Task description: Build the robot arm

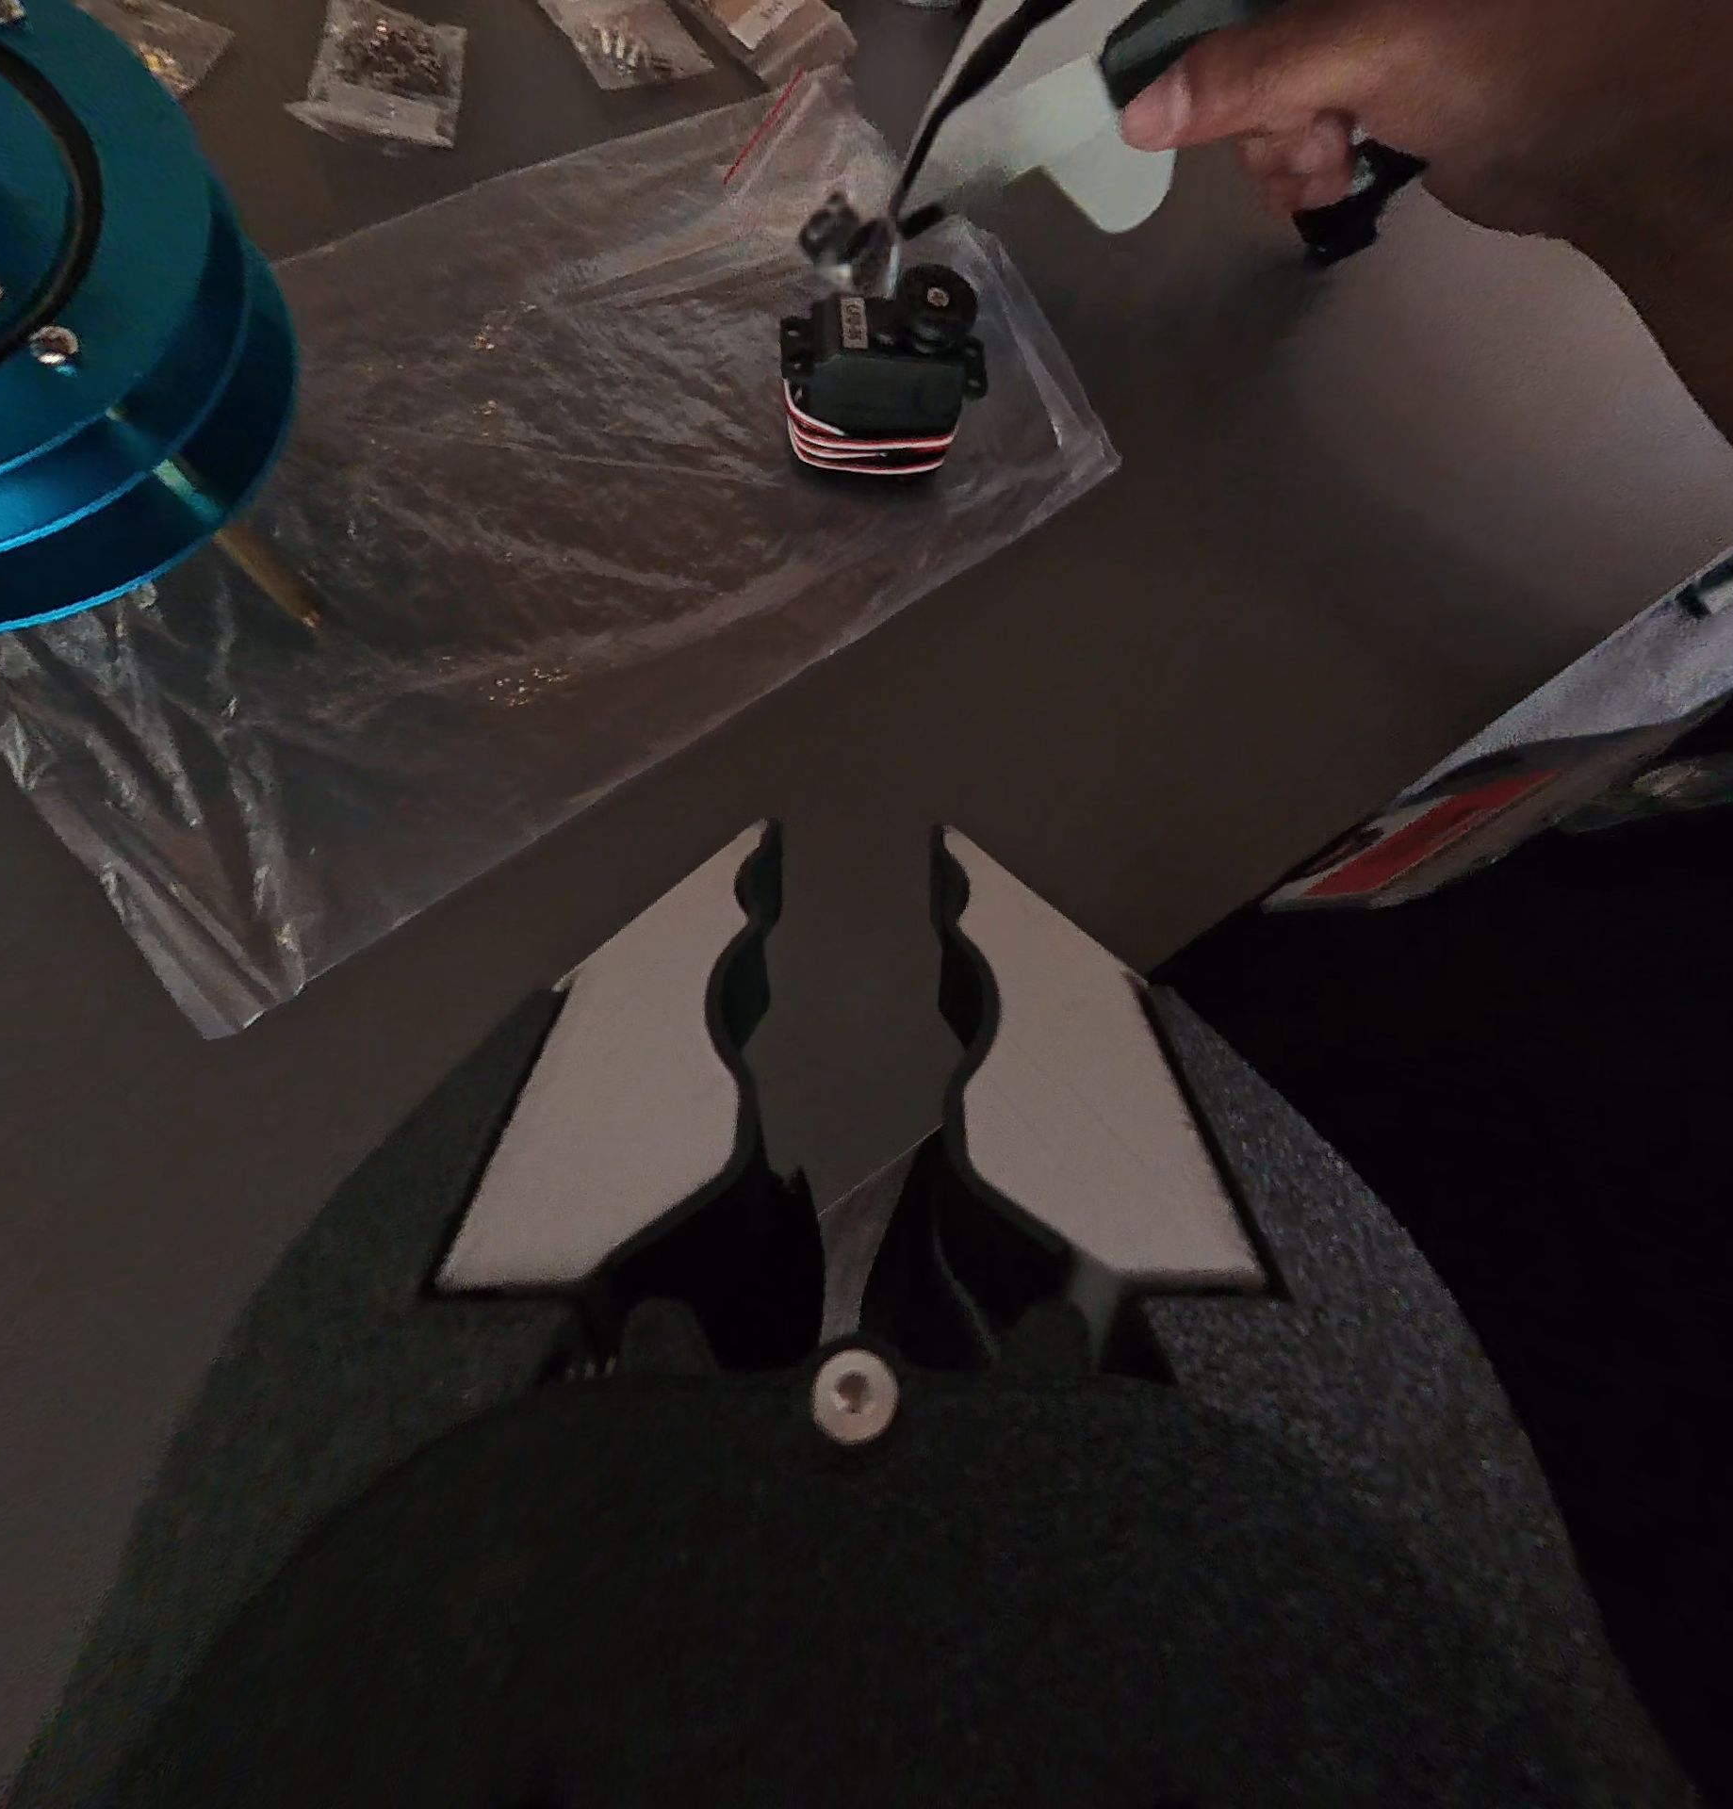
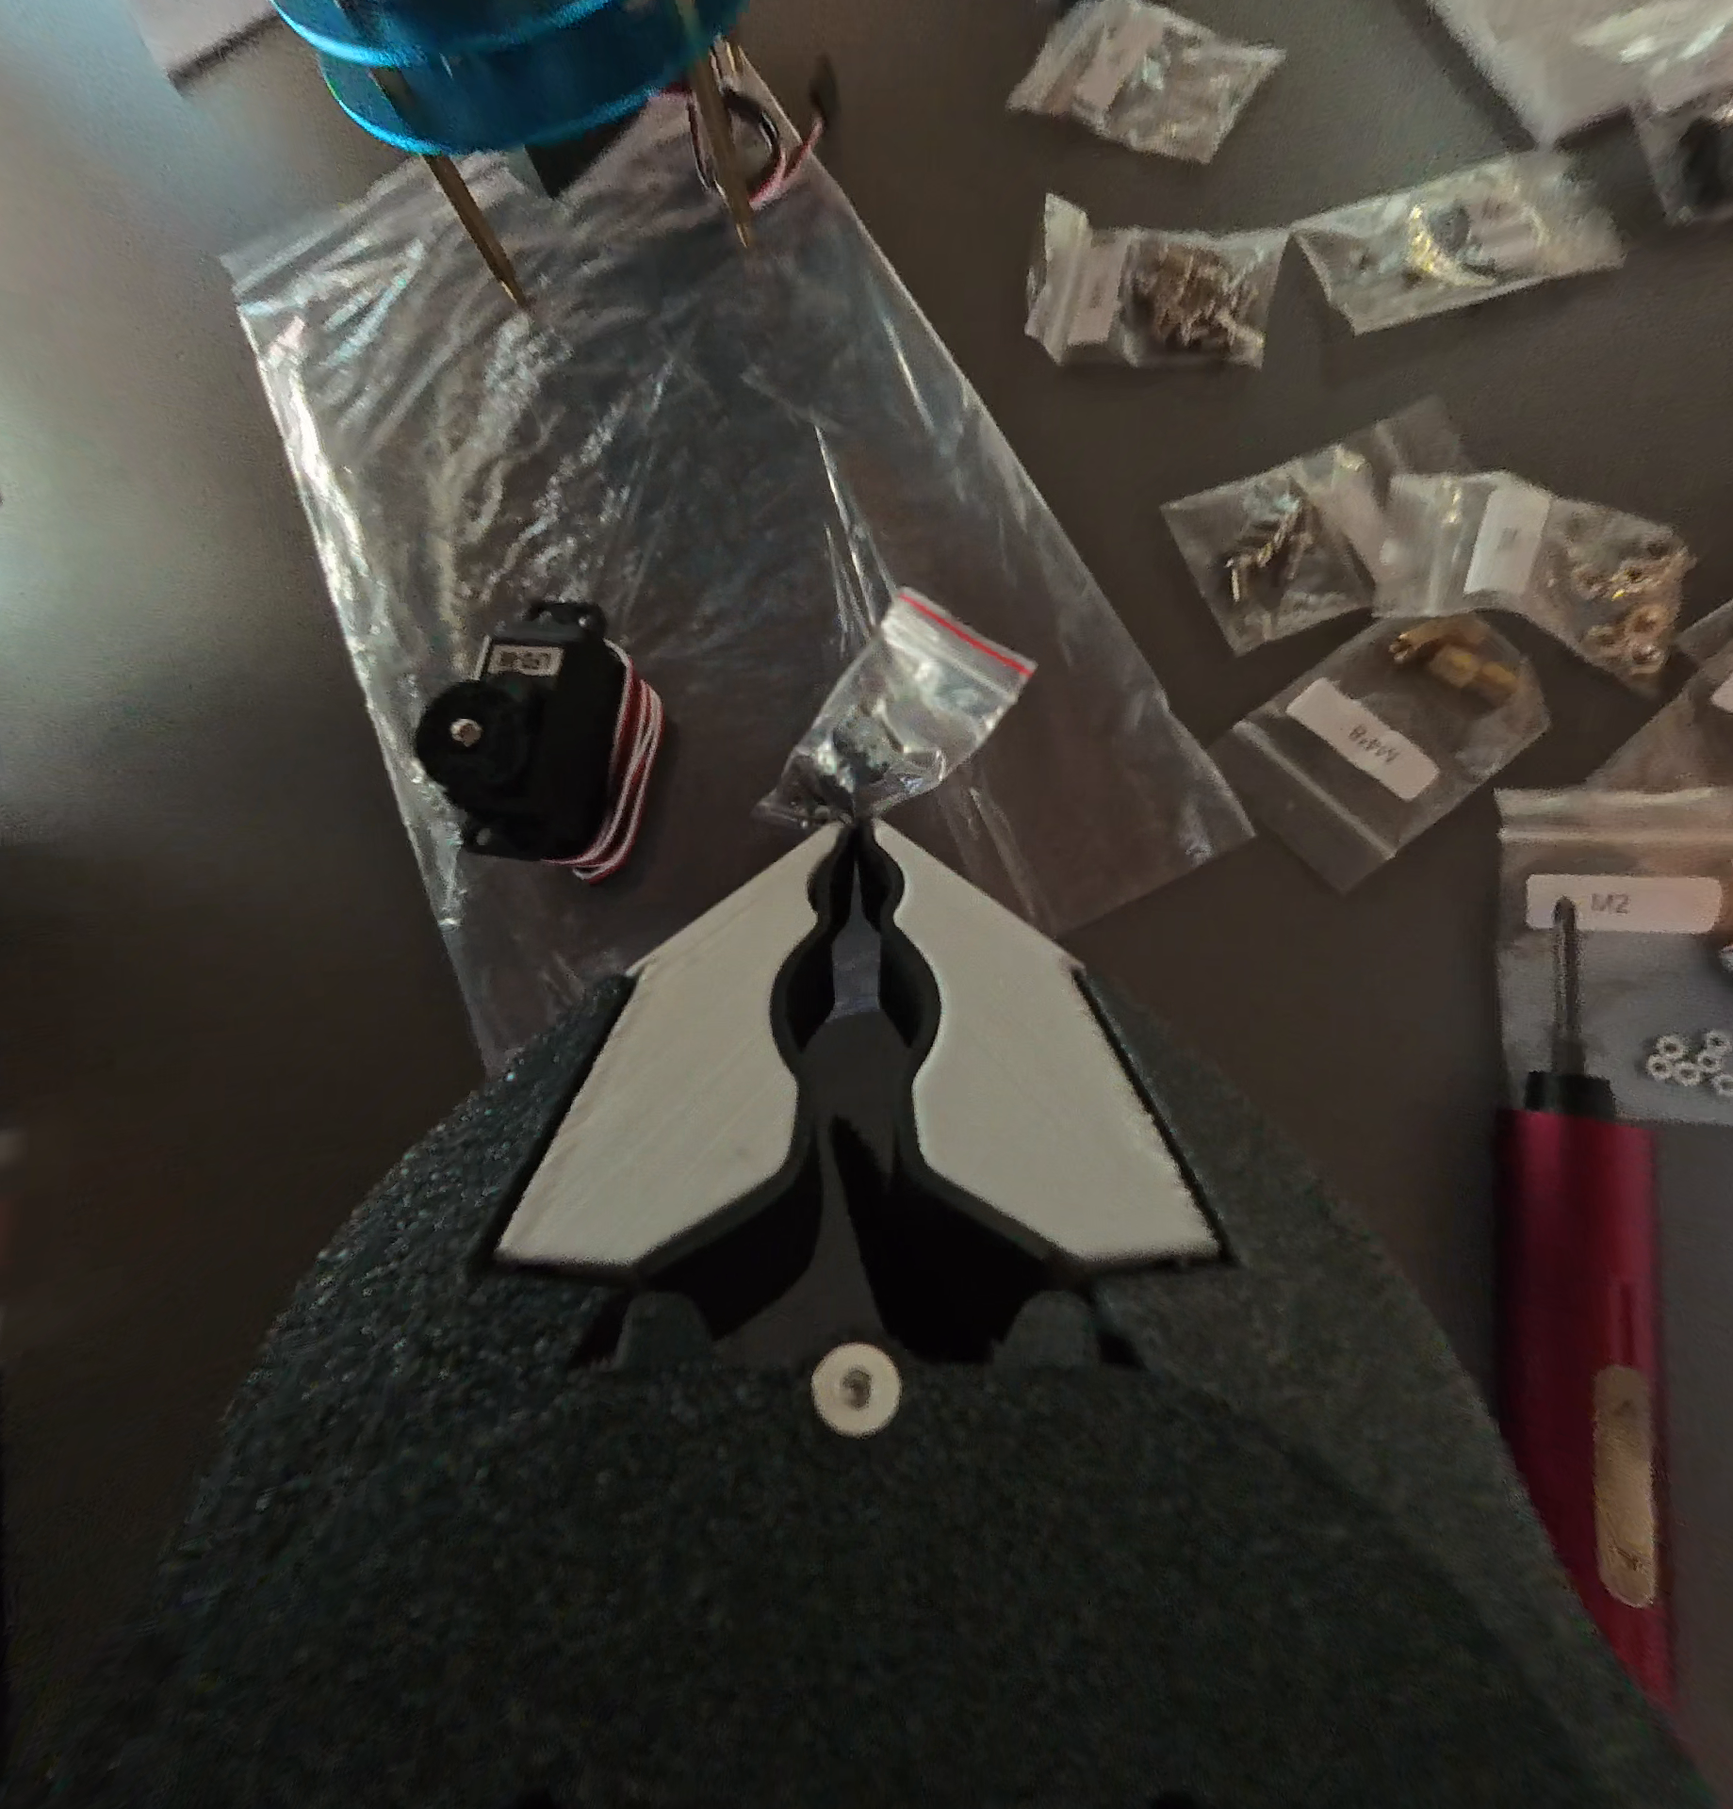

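Note:
My left gripper [image 1: 854, 832] is open and empty, above bare dark table. My right gripper [image 2: 854, 832] is shut on the corner of a small clear zip bag [image 2: 901, 705] with a red strip and small dark parts inside, held just above a large clear plastic bag [image 2: 696, 440]. A black servo [image 2: 529, 744] wrapped in red and white wire lies on that large bag, left of my right fingertips. In the left wrist view the servo [image 1: 877, 387] lies far ahead, with the small bag [image 1: 857, 245] hanging over it from the right gripper [image 1: 926, 147], which a hand [image 1: 1332, 88] holds.
A blue metal disc assembly [image 2: 510, 69] on brass posts stands at the large bag's far end; it also shows in the left wrist view [image 1: 89, 323]. Several small bags of screws [image 2: 1156, 284] lie to the right. A red screwdriver [image 2: 1577, 1321] and loose nuts [image 2: 1694, 1067] lie at right. My right fingertips sit around 20 centimeters from my left ones.

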Demonstrator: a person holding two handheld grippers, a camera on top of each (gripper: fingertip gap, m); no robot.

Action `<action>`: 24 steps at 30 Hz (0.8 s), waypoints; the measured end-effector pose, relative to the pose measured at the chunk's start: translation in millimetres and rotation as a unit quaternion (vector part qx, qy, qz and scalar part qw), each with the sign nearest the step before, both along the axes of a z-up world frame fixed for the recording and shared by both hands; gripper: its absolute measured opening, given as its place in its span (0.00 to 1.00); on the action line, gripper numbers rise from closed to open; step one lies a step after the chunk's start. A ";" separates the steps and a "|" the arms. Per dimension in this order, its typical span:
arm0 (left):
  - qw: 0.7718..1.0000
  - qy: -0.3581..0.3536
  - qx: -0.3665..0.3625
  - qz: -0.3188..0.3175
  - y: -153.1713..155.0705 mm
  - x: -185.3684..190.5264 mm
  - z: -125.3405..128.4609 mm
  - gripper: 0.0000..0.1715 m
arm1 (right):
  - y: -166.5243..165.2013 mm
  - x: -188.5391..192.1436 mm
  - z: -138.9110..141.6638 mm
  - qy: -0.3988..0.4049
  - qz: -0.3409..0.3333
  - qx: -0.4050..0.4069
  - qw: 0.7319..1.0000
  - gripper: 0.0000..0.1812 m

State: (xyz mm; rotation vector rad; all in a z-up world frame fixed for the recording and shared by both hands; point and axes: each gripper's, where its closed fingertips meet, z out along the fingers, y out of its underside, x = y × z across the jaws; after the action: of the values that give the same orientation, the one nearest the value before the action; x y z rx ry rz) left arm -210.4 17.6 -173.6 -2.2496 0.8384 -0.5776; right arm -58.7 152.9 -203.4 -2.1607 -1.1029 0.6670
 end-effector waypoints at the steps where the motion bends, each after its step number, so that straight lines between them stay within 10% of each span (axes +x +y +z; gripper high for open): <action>1: 1.000 -0.006 0.000 0.012 0.7 -0.9 0.4 0.17 | 0.2 2.0 4.1 0.003 0.000 0.004 1.000 0.01; 15: 0.996 -0.082 0.015 0.044 24.7 -10.9 9.4 0.17 | -11.6 -5.9 177.0 0.269 0.013 0.136 0.953 0.00; 24: 0.996 -0.077 0.047 0.021 36.4 -58.6 24.6 0.17 | -24.6 -29.4 259.0 0.551 0.034 0.039 0.833 0.00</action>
State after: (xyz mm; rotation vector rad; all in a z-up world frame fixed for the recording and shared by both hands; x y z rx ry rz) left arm -269.0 53.9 -149.1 -2.1019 0.7253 -0.6693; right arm -88.1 128.4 55.6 -1.2402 -0.5187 1.5773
